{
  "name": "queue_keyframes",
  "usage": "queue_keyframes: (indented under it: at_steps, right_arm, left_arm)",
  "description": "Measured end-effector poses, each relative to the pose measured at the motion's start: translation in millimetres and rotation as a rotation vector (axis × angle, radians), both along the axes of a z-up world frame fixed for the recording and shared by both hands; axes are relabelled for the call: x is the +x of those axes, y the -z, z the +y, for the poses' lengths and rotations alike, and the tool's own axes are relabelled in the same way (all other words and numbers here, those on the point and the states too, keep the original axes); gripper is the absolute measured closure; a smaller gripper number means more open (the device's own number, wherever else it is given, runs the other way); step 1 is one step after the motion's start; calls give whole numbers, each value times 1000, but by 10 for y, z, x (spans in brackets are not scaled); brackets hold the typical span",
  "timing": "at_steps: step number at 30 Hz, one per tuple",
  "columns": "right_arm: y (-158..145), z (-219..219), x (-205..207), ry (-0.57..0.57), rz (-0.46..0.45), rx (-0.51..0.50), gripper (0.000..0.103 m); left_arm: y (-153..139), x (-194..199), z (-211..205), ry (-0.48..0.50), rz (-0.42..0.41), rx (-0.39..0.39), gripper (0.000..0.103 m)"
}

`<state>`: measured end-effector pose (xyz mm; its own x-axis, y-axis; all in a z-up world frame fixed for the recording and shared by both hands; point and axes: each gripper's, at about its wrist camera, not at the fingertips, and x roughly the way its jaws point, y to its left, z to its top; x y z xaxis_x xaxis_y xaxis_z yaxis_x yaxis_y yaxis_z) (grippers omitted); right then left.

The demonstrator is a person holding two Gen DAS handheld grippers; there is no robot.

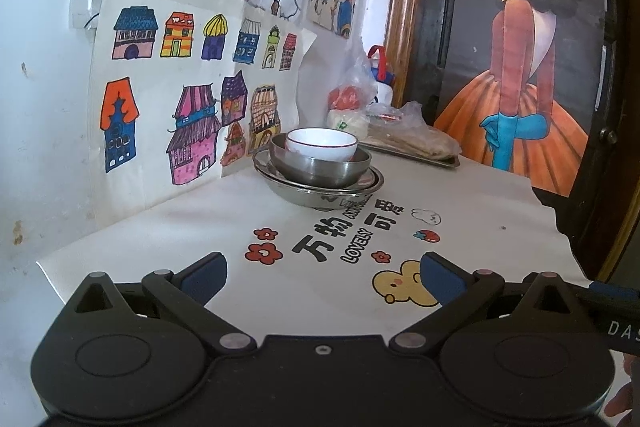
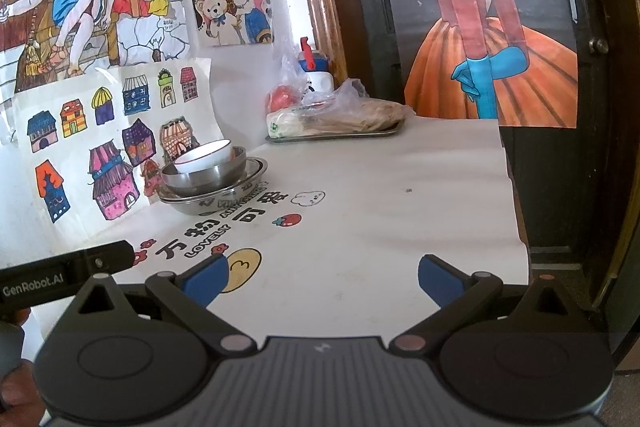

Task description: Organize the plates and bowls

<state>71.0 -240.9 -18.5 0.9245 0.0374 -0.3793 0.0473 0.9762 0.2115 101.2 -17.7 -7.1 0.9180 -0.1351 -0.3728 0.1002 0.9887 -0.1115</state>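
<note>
A white ceramic bowl (image 1: 322,143) sits inside a steel bowl (image 1: 320,169), which rests in a wider steel dish (image 1: 320,193) near the wall at the back of the table. The same stack shows in the right wrist view: white bowl (image 2: 205,157), steel bowl (image 2: 206,179), steel dish (image 2: 218,203). My left gripper (image 1: 322,277) is open over the front of the table, well short of the stack, holding nothing. My right gripper (image 2: 322,277) is open too, right of the stack and nearer the front edge, with nothing between its fingers.
A white printed cloth (image 1: 352,291) covers the table. A steel tray (image 2: 336,135) with bagged food stands at the back, with a white bottle (image 2: 318,75) behind it. Drawings hang on the wall at left. A dark door (image 2: 560,187) is at right. The left gripper's body (image 2: 64,279) reaches in at left.
</note>
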Motion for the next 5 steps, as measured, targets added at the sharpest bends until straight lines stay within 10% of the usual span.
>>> queue_keyframes:
  at_steps: [5]
  right_arm:
    - [6, 3, 43, 2, 5, 2, 0]
  left_arm:
    - [11, 37, 5, 0, 4, 3, 1]
